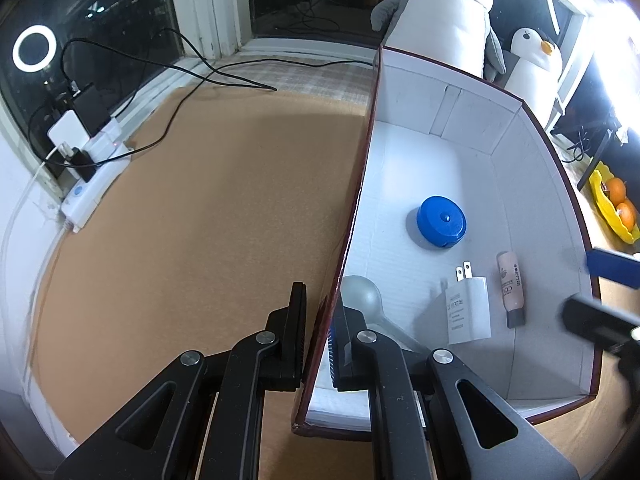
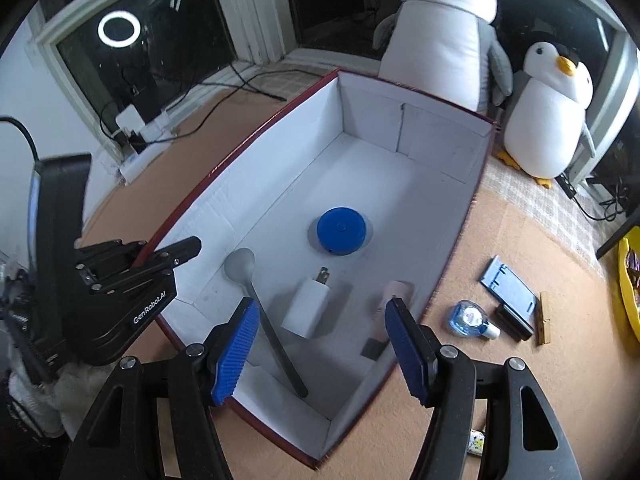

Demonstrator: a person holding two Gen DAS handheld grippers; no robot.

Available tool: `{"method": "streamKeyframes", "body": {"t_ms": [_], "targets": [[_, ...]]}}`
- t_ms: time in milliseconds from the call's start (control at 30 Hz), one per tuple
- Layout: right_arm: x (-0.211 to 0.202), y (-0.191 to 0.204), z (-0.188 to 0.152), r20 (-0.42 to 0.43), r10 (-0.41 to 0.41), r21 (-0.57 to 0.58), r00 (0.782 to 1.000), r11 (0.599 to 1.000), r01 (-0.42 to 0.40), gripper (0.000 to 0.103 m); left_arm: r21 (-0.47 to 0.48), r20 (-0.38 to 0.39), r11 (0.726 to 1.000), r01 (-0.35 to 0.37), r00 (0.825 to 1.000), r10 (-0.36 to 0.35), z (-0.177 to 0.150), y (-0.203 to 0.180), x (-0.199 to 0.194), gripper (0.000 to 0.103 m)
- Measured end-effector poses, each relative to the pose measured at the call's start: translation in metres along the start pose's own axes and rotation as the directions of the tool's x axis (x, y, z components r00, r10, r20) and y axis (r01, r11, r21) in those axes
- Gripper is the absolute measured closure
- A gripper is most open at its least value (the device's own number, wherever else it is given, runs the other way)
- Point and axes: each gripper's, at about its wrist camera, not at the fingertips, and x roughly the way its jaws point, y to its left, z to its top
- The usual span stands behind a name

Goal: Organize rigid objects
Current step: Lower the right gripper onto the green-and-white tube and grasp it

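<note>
Right gripper [image 1: 600, 312] blurred—tube [image 2: 390, 312] half hidden.

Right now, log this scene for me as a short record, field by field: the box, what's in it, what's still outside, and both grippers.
box: white inside, dark red rim
in box: blue round case, grey spoon, white charger, pink tube
outside on mat: blue bottle, blue stand, wooden clothespin
left gripper: shut on box wall
right gripper: open, empty, above the box
</note>
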Motion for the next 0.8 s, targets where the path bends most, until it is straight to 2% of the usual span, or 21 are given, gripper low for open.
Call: {"method": "streamKeyframes", "body": {"t_ms": [200,400,533,800], "targets": [[-0.030,-0.045,-0.017,0.041,-0.021,0.100,0.999,0.995,0.017,0.041,0.016,-0.012,1.000,-0.013,1.000,0.014,0.002,-0.002,0.001,0.094],[-0.045,-0.105,-0.047,0.024,-0.081,0.236,0.996,0.969,0.073,0.041,0.043,-0.020,0.999,-0.033,0.999,0.034,0.003,-0.006,0.003,0.094],[-0.044,-0.138,-0.069,-0.004,-0.149,0.301,0.989,0.943,0.143,0.041,0.068,-0.025,0.996,-0.049,0.998,0.051,0.003,-0.009,0.004,0.094],[-0.025,-0.172,-0.098,-0.066,-0.132,0.378,0.989,0.914,0.148,0.041,0.104,-0.051,0.992,-0.069,0.996,0.075,0.004,-0.012,0.009,0.093]]}}
